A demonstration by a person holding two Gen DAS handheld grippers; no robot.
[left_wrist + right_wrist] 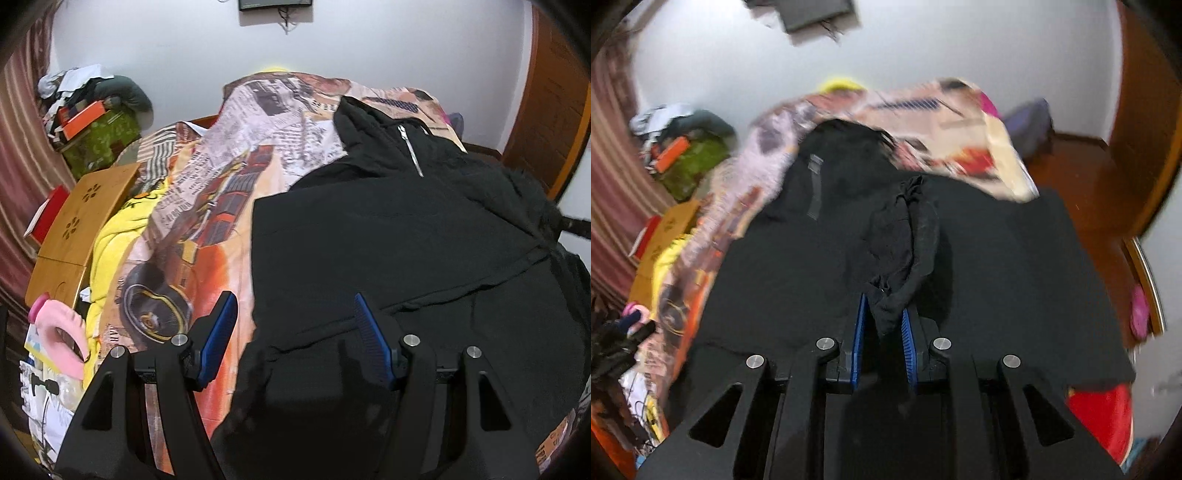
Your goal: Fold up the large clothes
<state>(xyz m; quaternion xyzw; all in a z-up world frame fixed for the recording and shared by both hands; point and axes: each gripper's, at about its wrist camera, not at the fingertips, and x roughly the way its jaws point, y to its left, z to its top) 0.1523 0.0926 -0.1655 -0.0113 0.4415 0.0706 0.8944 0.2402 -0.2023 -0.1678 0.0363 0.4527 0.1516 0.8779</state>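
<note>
At the bottom of the left wrist view I see my left gripper (295, 332) with its blue pads (218, 336) standing wide apart and nothing between them. They hang above the lower left edge of the black jacket (406, 251), where the dark cloth meets the printed bedcover (221, 206).

In the right wrist view, which is blurred, my right gripper (883, 325) has its jaws narrow, and a bunched fold of the black jacket (897, 236) stands pinched between the blue pads (857, 332), near the centre of the frame. The rest of the jacket spreads flat on the bed and fills the middle of both views.

Further up in the left view a silver zipper (410, 147) shows at the collar, in the upper right part. A wooden lap table (81, 214) lies at the left side, and behind it a green box (99, 144) with clutter. At the top is the white wall (369, 48).
</note>
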